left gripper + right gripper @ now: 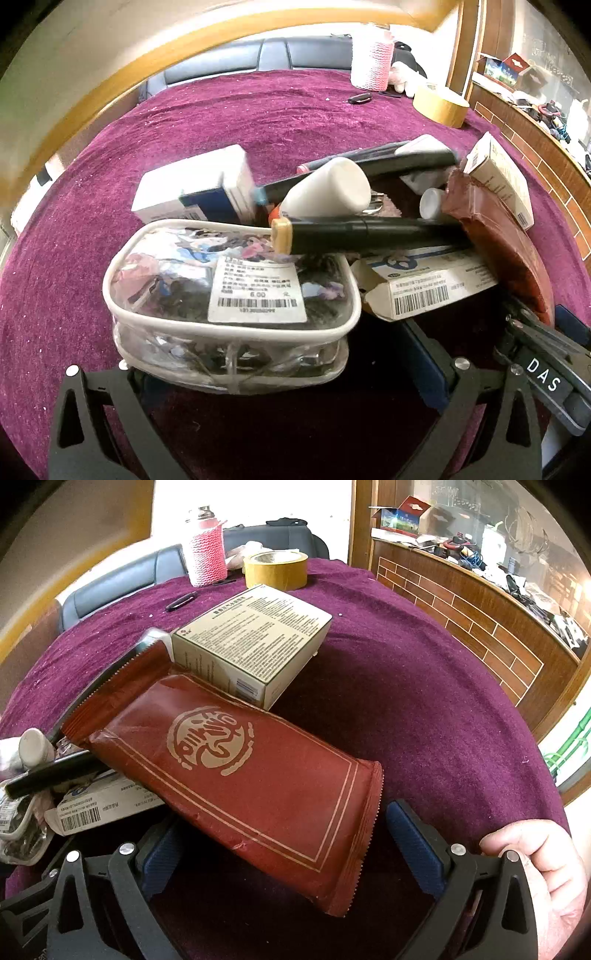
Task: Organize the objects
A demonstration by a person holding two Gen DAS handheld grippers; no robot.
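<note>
A pile of objects lies on the purple cloth table [258, 110]. In the left wrist view my left gripper [280, 373] is open around a clear zip pouch [229, 295] with a barcode label. Behind the pouch lie a black pen [369, 236], a white bottle [328, 192], a blue-and-white box [195, 184] and a flat barcoded carton [424, 284]. In the right wrist view my right gripper [291, 853] is open, its blue pads either side of a red foil packet [240, 775]. A beige box [255, 638] lies beyond the packet.
A roll of tan tape [277, 568], a pink knitted bottle [205, 550] and a small dark pen [181, 600] stand at the far side of the table. A brick-patterned wooden counter [480, 627] runs along the right. Dark chairs [122, 576] stand behind the table.
</note>
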